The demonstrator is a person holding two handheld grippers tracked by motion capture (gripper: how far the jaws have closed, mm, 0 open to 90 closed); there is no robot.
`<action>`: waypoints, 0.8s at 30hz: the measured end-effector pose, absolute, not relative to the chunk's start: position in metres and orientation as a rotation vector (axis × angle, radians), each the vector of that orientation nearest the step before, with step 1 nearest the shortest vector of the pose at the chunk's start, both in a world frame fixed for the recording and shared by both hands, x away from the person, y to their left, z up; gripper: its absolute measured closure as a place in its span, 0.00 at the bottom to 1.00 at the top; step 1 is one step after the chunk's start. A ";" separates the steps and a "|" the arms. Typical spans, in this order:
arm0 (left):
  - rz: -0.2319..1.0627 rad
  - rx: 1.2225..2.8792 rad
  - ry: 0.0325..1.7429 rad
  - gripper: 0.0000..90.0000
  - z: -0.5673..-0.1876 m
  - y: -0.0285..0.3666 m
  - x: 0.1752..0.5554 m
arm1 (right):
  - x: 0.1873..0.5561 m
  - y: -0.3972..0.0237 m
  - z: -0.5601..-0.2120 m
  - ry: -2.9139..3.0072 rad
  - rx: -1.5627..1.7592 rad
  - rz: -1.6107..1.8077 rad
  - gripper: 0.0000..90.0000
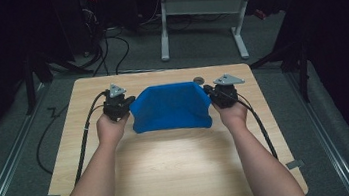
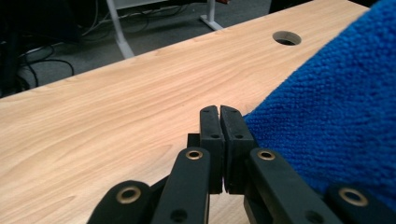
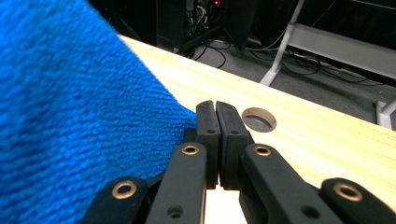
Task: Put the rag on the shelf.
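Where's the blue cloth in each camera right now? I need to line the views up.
High view: the blue cloth hangs mid-table, stretched between the left gripper and the right gripper.
Left gripper view: it covers the right side, its corner meeting the closed jaws.
Right gripper view: it covers the left side, its corner at the closed jaws.
Shared landmark: the round hole in the table, near the far edge.

No writing, label, brand, number or sign can be read in any of the views.
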State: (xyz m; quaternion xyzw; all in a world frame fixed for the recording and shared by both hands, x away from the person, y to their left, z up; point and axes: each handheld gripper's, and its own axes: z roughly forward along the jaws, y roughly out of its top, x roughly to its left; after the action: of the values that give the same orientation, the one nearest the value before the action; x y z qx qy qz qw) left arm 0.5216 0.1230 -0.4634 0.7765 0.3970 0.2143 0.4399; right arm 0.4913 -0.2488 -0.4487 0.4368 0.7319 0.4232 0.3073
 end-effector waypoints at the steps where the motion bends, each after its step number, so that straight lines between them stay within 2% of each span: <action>1: 0.526 1.927 0.988 0.99 -0.465 0.123 0.521 | 0.491 -0.248 -0.450 1.938 1.156 1.116 0.99; 12: 0.467 1.932 1.019 0.99 -0.492 0.127 0.513 | 0.486 -0.250 -0.470 1.951 1.193 1.115 0.99; 24: 0.460 1.940 1.019 0.98 -0.499 0.128 0.507 | 0.483 -0.255 -0.483 1.957 1.225 1.106 0.99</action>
State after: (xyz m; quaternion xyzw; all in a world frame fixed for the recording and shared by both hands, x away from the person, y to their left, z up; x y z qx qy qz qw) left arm 0.5070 0.1278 -0.4988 0.7797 0.4095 0.1847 0.4363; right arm 0.4826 -0.2546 -0.4825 0.4584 0.7324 0.4140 0.2865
